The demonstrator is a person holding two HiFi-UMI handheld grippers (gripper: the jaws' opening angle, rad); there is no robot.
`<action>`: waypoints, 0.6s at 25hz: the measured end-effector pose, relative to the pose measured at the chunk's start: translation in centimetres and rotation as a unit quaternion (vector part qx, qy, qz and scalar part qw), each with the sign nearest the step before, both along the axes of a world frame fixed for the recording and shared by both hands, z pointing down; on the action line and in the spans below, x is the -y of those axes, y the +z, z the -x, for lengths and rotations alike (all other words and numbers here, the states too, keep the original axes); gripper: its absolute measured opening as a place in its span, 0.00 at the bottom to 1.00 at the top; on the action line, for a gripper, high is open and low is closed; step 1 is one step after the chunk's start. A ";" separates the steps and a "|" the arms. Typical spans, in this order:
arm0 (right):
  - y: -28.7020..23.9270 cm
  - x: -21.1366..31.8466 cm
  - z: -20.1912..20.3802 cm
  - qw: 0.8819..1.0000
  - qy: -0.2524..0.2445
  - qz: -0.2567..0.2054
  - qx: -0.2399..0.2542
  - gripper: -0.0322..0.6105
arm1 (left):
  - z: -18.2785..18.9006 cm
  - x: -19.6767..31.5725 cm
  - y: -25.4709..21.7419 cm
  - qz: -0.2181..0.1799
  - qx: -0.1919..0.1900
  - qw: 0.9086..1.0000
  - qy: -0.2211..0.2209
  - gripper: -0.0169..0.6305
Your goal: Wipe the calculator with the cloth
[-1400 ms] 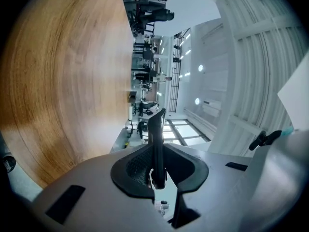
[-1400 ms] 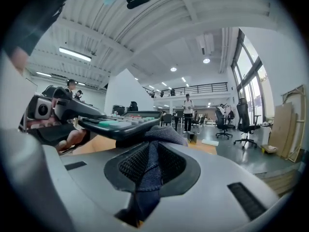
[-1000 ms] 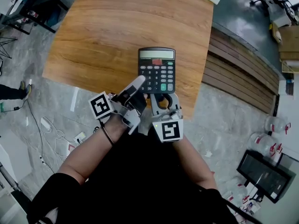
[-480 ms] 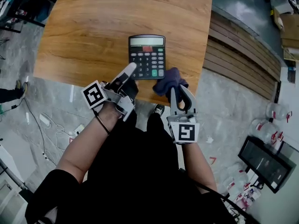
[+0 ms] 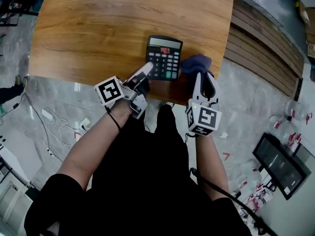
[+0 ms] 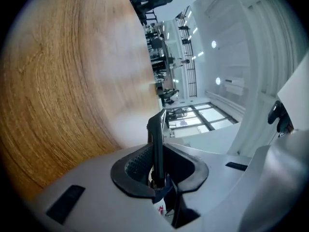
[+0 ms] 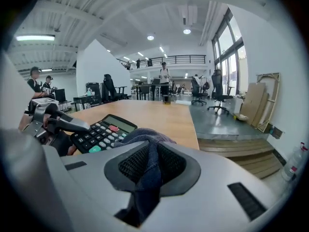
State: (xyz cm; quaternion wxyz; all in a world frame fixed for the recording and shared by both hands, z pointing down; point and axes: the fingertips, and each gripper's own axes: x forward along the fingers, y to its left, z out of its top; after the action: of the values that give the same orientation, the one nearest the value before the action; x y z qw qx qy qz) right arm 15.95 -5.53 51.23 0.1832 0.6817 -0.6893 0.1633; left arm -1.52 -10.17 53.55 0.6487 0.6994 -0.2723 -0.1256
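In the head view, the calculator lies near the front edge of the wooden table, and the left gripper clamps its near-left corner. The right gripper holds a dark blue cloth just beside the calculator's right side. In the left gripper view, the jaws stand narrow, pinching the calculator's thin edge. In the right gripper view, the jaws are closed on the bunched cloth, with the calculator to its left.
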 end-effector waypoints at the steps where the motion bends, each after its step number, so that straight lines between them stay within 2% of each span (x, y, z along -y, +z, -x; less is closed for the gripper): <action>1: 0.7 0.3 0.0 1.000 0.003 0.010 0.001 0.14 | -0.2 -0.1 0.6 0.002 0.006 1.000 0.003 0.13; 6: 3.7 0.8 0.7 0.999 0.020 0.051 0.004 0.14 | -0.1 -1.0 2.7 0.008 0.035 0.999 0.011 0.13; 8: 4.3 0.8 0.8 0.998 0.026 0.060 0.006 0.14 | 0.1 -1.1 2.8 -0.004 0.053 0.998 0.014 0.13; 11: 5.7 0.4 0.9 0.995 0.026 0.094 0.001 0.14 | 0.2 -1.2 2.9 -0.044 0.107 0.993 0.033 0.14; 15: 7.0 0.1 1.2 0.991 0.014 0.131 -0.005 0.14 | 0.6 -1.5 3.6 -0.065 0.177 0.981 0.043 0.17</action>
State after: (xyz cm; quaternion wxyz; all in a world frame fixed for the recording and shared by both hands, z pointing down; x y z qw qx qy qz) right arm 14.78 -5.60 58.23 0.2719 0.6624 -0.6511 0.2518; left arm -2.16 -8.64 57.12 0.5485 0.7620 -0.3439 0.0106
